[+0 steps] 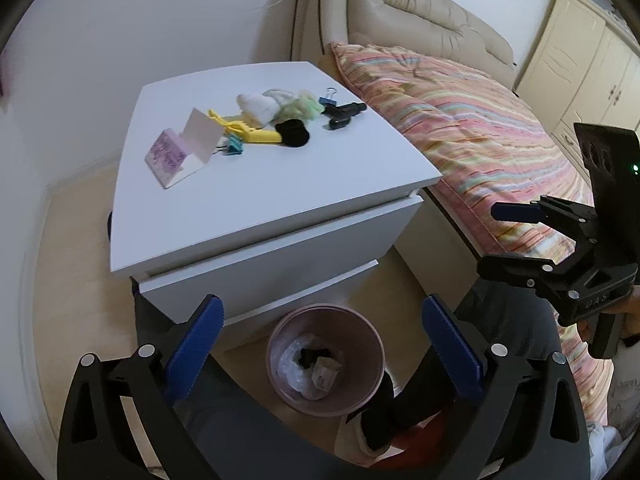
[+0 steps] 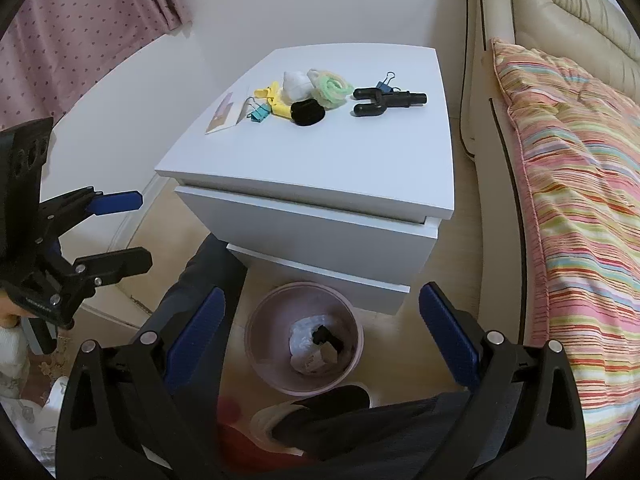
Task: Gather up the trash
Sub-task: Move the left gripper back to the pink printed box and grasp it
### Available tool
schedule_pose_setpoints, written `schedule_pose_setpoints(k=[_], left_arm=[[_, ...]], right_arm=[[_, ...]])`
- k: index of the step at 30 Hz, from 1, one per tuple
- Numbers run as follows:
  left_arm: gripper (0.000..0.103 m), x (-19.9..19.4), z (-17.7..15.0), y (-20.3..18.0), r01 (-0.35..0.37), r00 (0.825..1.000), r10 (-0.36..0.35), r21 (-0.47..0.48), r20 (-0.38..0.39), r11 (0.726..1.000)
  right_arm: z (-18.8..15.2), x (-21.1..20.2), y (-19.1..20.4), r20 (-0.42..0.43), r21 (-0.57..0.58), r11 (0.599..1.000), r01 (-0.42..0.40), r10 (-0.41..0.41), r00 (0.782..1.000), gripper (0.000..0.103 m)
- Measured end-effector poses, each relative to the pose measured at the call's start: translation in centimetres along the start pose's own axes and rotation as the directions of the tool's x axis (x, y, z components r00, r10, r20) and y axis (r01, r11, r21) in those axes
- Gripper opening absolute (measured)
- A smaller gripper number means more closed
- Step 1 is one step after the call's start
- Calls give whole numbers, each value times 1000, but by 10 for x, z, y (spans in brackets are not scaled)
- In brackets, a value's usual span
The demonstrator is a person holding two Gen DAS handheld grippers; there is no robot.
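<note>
A pink waste bin (image 1: 320, 410) (image 2: 304, 390) stands on the floor before a white nightstand (image 1: 260, 200) (image 2: 320, 168). It holds crumpled white plastic, a black scrap and paper (image 1: 316, 368) (image 2: 320, 344). On the nightstand lie a white tissue wad (image 1: 258, 106) (image 2: 296, 82), a green fuzzy ring (image 1: 300, 106) (image 2: 332, 88) and a black round pad (image 1: 294, 132) (image 2: 306, 112). My left gripper (image 1: 322, 312) (image 2: 140, 230) hangs over the bin, open and empty. My right gripper (image 2: 322, 298) (image 1: 490, 240) is beside it, open and empty too.
Also on the nightstand: a yellow clip (image 1: 248, 130), a teal binder clip (image 1: 234, 146), a blue binder clip (image 2: 386, 84), a black forked tool (image 2: 388, 102) and an open purple box (image 1: 176, 156). A striped quilt (image 2: 580, 200) covers the bed on the right. A person's legs flank the bin.
</note>
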State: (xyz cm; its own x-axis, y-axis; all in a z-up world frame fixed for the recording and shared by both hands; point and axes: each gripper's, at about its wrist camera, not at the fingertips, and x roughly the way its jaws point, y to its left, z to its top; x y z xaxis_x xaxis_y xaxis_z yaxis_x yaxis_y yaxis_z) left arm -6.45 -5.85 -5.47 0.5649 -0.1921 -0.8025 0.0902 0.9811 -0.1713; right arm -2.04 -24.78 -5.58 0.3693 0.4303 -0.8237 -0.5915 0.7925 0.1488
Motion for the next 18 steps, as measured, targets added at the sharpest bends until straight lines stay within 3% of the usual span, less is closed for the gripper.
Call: schedule_pose_setpoints(k=[18], left_arm=[[95, -17, 48, 50, -37, 998, 42, -120, 39, 992]], right_arm=[[37, -6, 6, 42, -45, 999, -2, 4, 999, 96]])
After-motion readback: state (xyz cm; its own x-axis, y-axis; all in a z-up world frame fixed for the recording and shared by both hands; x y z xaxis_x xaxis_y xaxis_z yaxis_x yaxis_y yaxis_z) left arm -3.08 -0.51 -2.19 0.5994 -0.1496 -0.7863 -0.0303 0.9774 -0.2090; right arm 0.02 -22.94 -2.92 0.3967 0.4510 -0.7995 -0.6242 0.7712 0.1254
